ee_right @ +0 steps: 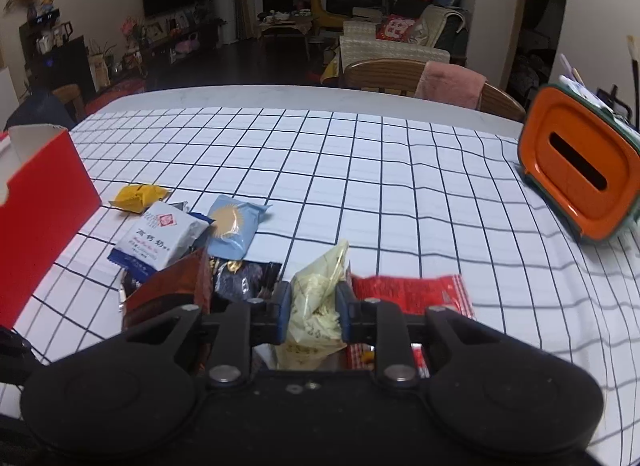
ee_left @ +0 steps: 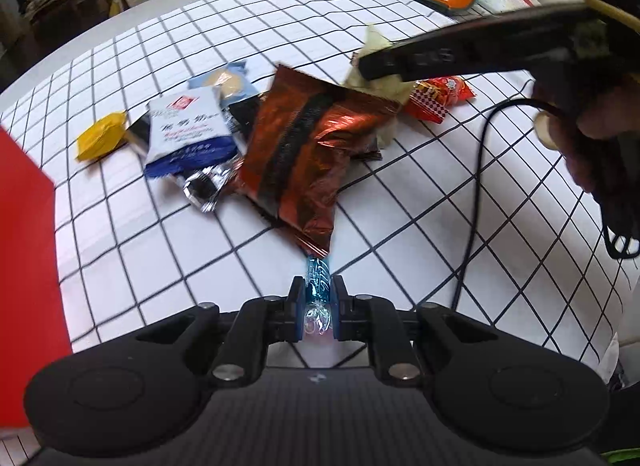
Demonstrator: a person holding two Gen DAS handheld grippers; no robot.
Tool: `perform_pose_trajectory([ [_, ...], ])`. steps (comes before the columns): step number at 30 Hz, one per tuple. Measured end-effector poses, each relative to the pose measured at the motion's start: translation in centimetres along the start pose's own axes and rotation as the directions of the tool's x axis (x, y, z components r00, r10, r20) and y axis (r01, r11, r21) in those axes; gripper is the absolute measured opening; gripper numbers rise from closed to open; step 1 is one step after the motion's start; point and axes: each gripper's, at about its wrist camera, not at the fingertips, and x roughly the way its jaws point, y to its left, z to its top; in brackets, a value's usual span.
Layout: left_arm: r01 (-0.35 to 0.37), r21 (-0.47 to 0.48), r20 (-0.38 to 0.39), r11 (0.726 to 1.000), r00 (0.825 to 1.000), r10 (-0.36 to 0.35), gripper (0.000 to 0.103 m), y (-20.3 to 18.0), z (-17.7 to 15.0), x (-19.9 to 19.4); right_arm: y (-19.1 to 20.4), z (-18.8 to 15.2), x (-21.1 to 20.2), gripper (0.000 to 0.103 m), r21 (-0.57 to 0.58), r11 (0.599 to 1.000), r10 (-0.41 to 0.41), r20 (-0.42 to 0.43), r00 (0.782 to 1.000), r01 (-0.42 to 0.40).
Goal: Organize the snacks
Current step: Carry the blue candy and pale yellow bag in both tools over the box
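A blue-wrapped candy (ee_left: 318, 280) is pinched in the left gripper's (ee_left: 317, 302) jaws, and a pale yellow snack bag (ee_right: 316, 306) sits in the right gripper's (ee_right: 313, 312) jaws. Most snacks, like the shiny red-brown bag (ee_left: 308, 145), lie piled on the checked worktop (ee_right: 360, 169). I think nearly all must go into the red box (ee_right: 44, 217).

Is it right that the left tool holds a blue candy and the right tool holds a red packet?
Not quite. The left tool does hold the blue candy, but the right tool holds a pale yellow packet; the right wrist view shows the red packet lying beside it.

Loose heap of wrapped snacks (ee_left: 224, 133) on the checked cloth beside an upright red box (ee_right: 44, 209).
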Motion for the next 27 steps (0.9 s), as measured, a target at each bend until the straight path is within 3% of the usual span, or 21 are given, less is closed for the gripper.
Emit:
perform_pose_trajectory([
  [15, 0.006, -0.110, 0.049, 0.994, 0.999, 0.000, 0.012, 2.6, -2.2, -3.8, 1.0, -1.3, -7.6, 0.022, 0.065, 0.997, 0.042, 0.055, 0.998, -0.045],
  [27, 0.016, -0.118, 0.145, 0.993, 0.989, 0.002, 0.012, 4.6, -3.6, -9.7, 5.5, -0.7, -11.6, 0.022, 0.064, 0.992, 0.106, 0.064, 0.992, -0.110],
])
